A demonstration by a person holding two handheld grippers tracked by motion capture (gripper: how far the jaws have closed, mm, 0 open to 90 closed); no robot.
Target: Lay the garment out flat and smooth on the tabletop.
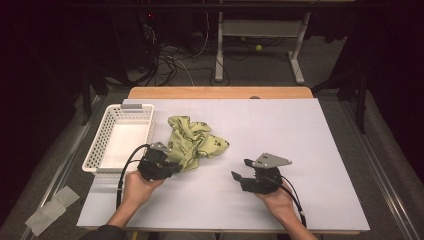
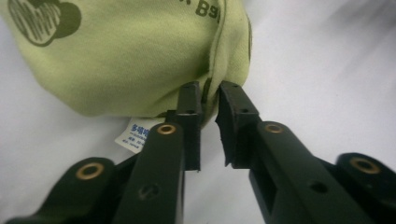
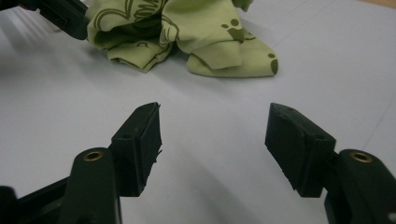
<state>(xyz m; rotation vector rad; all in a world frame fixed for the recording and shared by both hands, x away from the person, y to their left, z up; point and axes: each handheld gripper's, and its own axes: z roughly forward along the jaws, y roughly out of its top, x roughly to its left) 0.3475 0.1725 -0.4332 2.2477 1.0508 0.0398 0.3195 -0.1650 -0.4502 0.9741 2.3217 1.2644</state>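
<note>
While my left gripper [image 1: 172, 167] pinches a hemmed fold at the near left edge of the green cloth [image 1: 195, 140], the garment itself lies crumpled on the white table [image 1: 300, 150], just right of the white basket [image 1: 102, 137] and a little left of the middle. In the left gripper view my jaws stand almost together with the seam of the cloth [image 2: 140, 56] caught between the tips, and a small white care label [image 2: 135, 135] peeks out beneath it, so I judge this grip made. My right gripper [image 1: 240, 176] sits near me, right of the cloth and apart from it; its jaws are spread wide with nothing between them, pointing leftward at the heap, which I see ahead in the right gripper view [image 3: 187, 37] across bare table. As I read it, the work is only at its start: one edge is taken, the cloth is not lifted, spread or folded, and the basket is bare inside. What is left is for my right gripper to reach a second edge and clamp it, then handle the cloth with both.
</note>
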